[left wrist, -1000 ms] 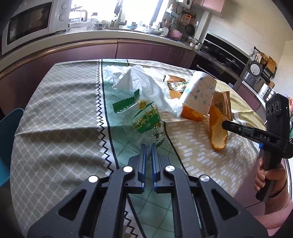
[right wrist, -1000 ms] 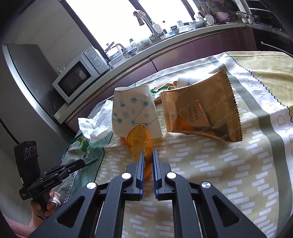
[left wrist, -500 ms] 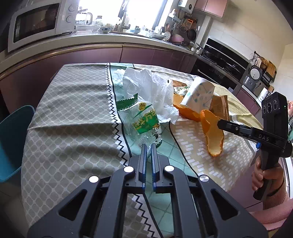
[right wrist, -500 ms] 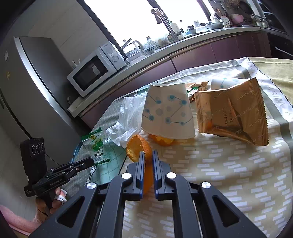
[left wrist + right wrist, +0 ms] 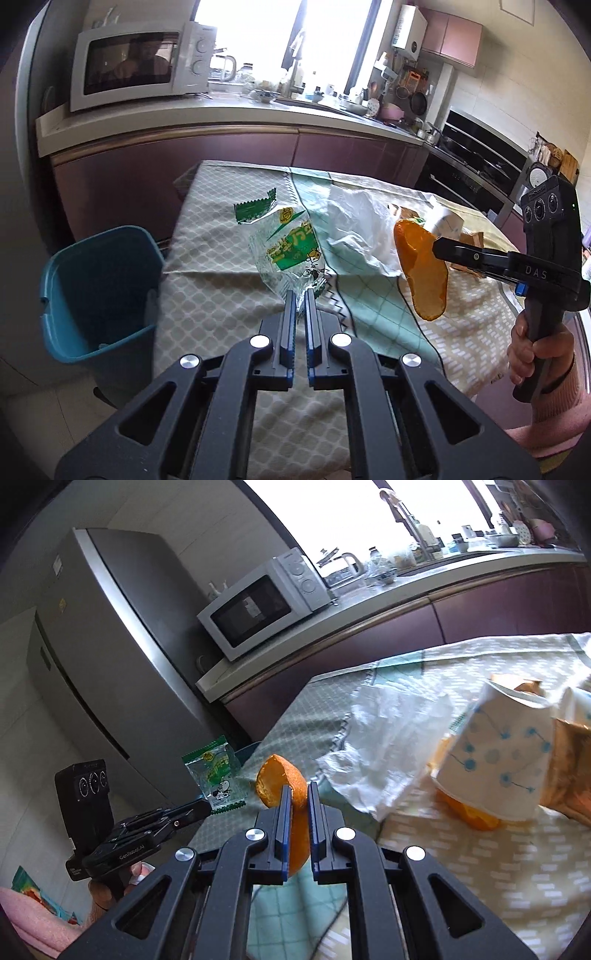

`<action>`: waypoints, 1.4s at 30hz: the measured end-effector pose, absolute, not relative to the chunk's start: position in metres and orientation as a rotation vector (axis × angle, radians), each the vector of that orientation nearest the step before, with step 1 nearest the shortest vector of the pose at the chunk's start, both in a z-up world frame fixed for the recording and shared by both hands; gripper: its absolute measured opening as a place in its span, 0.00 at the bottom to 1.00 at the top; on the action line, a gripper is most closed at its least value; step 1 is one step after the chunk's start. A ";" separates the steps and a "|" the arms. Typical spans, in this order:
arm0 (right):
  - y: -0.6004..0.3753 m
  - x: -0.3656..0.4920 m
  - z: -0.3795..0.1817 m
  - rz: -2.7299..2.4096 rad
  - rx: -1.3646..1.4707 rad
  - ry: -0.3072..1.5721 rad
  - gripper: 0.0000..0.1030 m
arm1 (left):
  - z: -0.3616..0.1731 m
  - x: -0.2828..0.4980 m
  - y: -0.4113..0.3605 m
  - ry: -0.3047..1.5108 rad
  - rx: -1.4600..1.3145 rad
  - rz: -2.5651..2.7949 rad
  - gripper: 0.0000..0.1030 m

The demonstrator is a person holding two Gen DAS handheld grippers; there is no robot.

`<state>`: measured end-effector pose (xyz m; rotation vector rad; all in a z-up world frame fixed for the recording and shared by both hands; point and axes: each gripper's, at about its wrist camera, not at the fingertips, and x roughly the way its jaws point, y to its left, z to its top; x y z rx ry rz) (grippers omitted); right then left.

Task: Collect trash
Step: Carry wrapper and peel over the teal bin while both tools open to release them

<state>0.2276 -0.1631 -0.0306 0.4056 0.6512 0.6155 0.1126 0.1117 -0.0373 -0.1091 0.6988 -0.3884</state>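
My left gripper [image 5: 299,295] is shut on the lower edge of a clear snack wrapper with green print [image 5: 291,251], held up above the tablecloth. In the right wrist view the same wrapper [image 5: 218,775] hangs from the left gripper [image 5: 205,808] past the table's left end. My right gripper [image 5: 298,794] is shut on a curved piece of orange peel [image 5: 282,782], lifted off the table; the left wrist view shows that peel [image 5: 421,273] at the right gripper's tip [image 5: 436,247]. A blue bin [image 5: 99,288] stands on the floor left of the table.
On the cloth-covered table [image 5: 221,295] lie a crumpled white plastic bag [image 5: 384,738], a tipped dotted paper cup [image 5: 498,760] over more orange peel [image 5: 469,816], and a gold foil wrapper [image 5: 569,768]. A counter with a microwave [image 5: 140,62] runs behind; a fridge [image 5: 110,646] stands at left.
Both grippers have risen and swung left, carrying the wrapper and the peel off the table. The blue bin has come fully into the left wrist view.
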 end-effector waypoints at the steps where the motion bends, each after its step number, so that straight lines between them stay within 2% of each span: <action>1: -0.152 0.234 -0.027 0.641 0.394 0.652 0.07 | -0.036 0.113 0.121 0.688 -0.109 -0.367 0.05; 12: -0.027 0.299 -0.008 0.839 0.286 0.698 0.07 | -0.030 0.129 0.229 0.668 -0.137 -0.129 0.05; 22: 0.051 0.354 -0.032 0.835 0.235 0.833 0.07 | -0.068 0.164 0.283 0.769 -0.153 -0.035 0.05; 32: 0.089 0.382 -0.072 0.799 0.217 0.981 0.09 | -0.106 0.193 0.291 0.853 -0.169 -0.024 0.06; 34: 0.089 0.382 -0.070 0.795 0.229 0.975 0.10 | -0.111 0.195 0.291 0.862 -0.172 -0.023 0.07; 36: 0.086 0.381 -0.068 0.791 0.233 0.964 0.15 | -0.117 0.199 0.293 0.874 -0.181 -0.020 0.07; 42: 0.067 0.365 -0.060 0.806 0.259 0.927 0.16 | -0.113 0.202 0.283 0.856 -0.188 -0.021 0.07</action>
